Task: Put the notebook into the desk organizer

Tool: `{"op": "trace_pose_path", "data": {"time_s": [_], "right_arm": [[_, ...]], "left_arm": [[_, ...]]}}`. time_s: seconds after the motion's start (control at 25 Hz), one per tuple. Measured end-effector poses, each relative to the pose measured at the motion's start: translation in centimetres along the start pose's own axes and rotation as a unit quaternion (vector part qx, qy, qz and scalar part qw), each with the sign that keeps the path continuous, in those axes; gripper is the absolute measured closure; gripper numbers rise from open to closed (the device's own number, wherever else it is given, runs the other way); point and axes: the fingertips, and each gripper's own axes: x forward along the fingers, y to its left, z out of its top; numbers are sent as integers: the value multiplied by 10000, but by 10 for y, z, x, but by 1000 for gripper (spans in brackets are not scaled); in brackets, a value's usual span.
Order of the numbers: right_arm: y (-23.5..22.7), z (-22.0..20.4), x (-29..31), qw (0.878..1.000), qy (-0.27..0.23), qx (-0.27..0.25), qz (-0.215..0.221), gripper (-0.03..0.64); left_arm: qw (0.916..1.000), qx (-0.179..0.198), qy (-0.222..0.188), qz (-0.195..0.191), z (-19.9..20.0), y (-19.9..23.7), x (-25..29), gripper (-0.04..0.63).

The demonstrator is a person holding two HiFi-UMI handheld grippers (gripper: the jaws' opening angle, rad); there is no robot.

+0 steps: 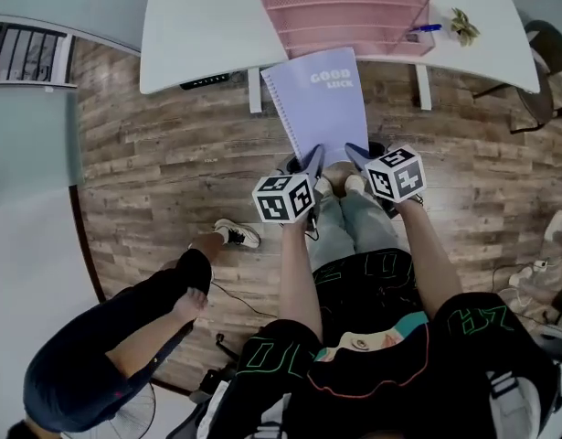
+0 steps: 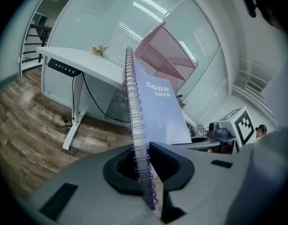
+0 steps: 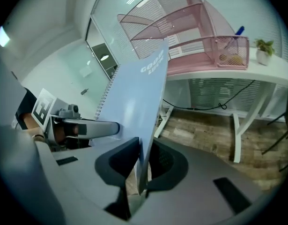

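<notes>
We hold the one notebook (image 1: 319, 103) in the air over the wood floor (image 1: 153, 163), in front of the desk (image 1: 198, 26) and outside the organizer (image 1: 344, 12). Its far end reaches the desk's front edge in the head view. That view hides the notebook's near end behind our two grippers, so the grip does not show there. The left gripper view shows it: the left gripper (image 2: 146, 158) has its fingers clamped on the spiral-bound edge, with the wire coil running between them. The right gripper view shows the right gripper (image 3: 139, 163) with its fingers pressed on the opposite, plain edge. The single pink wire organizer is cut off at the top of the head view, but the right gripper view shows its tiers. We count one blue pen (image 1: 425, 28) and one small plant (image 1: 462, 26) beside it. A second person (image 1: 107, 355) crouches at lower left, partly out of frame.
</notes>
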Motion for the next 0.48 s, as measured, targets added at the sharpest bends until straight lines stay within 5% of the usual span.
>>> {"op": "trace_pose_path", "data": {"time_s": [0.48], "right_arm": [[-31, -17, -7, 9969, -150, 776, -61, 561]], "left_arm": [[9973, -233, 259, -644, 0, -14, 37, 557]]}}
